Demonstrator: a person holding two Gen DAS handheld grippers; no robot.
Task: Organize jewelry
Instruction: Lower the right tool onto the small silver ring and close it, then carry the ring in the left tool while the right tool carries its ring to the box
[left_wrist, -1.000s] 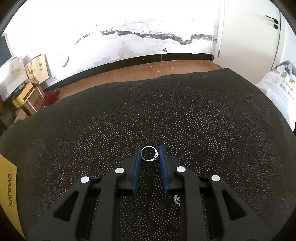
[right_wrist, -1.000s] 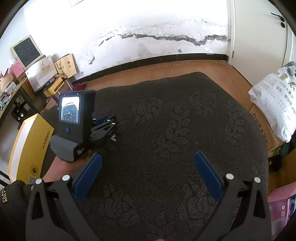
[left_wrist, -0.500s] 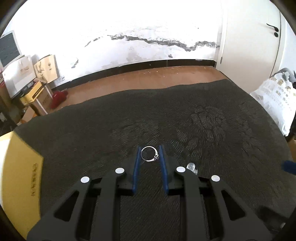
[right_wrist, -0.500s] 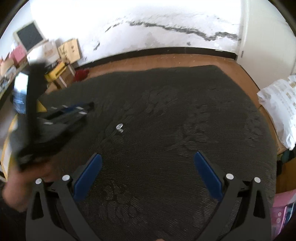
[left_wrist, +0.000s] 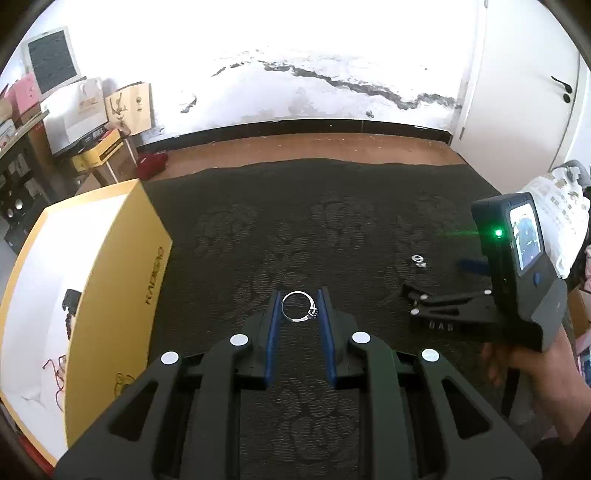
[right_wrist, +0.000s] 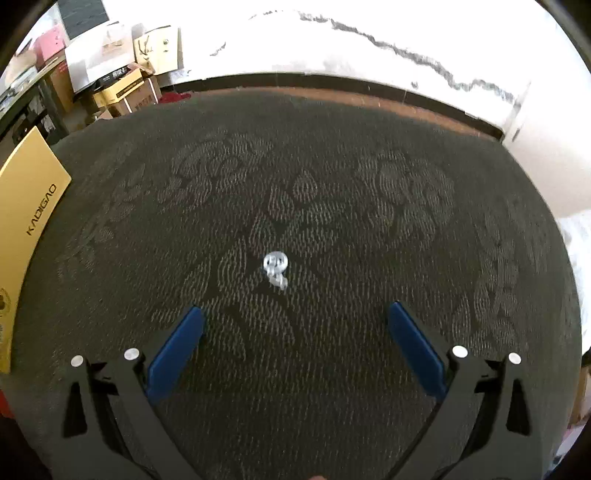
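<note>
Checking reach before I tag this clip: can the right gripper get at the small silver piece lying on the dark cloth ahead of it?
Probably yes. The right gripper is open, and the small silver piece lies alone on the dark cloth, just ahead and roughly centred between the fingers, with nothing in between.

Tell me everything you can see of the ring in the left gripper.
The ring is a thin, shiny silver-looking band with a small dark setting on its lower right edge. It is pinched at the tips of the left gripper, touching both blue finger pads, its open circle facing the camera. It hangs above the dark patterned cloth, not resting on it.
</note>
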